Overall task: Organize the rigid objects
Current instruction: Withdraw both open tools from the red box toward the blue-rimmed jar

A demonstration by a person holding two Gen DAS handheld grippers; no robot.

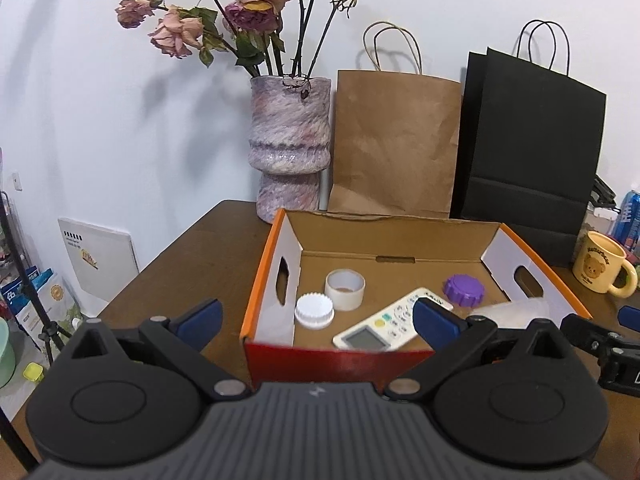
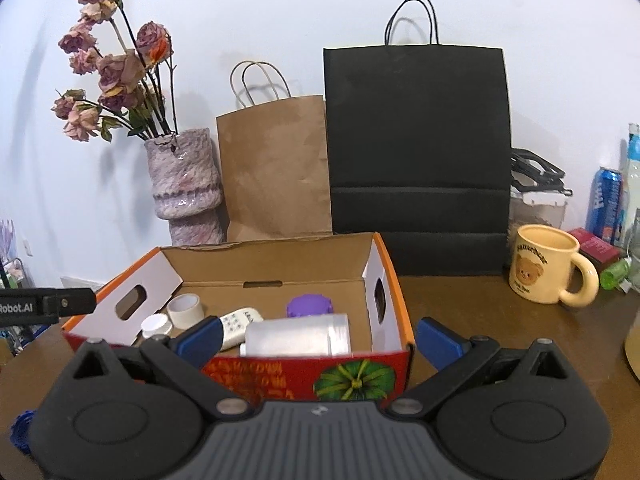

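Brown surface [image 2: 480, 308], white wall behind. Cardboard box [image 2: 394, 276] holds tape roll [image 1: 345, 289], white cap [image 1: 314, 310], remote [image 1: 394, 320], purple lid [image 1: 464, 290], clear container [image 2: 298, 334]. Left gripper [image 1: 318, 318] and right gripper [image 2: 318, 338]: both wide, empty. Risk: nudging the light box. Only right view shows a blue item [image 2: 20, 432] outside the box.

Each claw [image 1: 318, 318] [image 2: 318, 340] — black linkage arms, blue fingertip pads [image 1: 200, 318], silver pivot screws — has a ribbed grey body.
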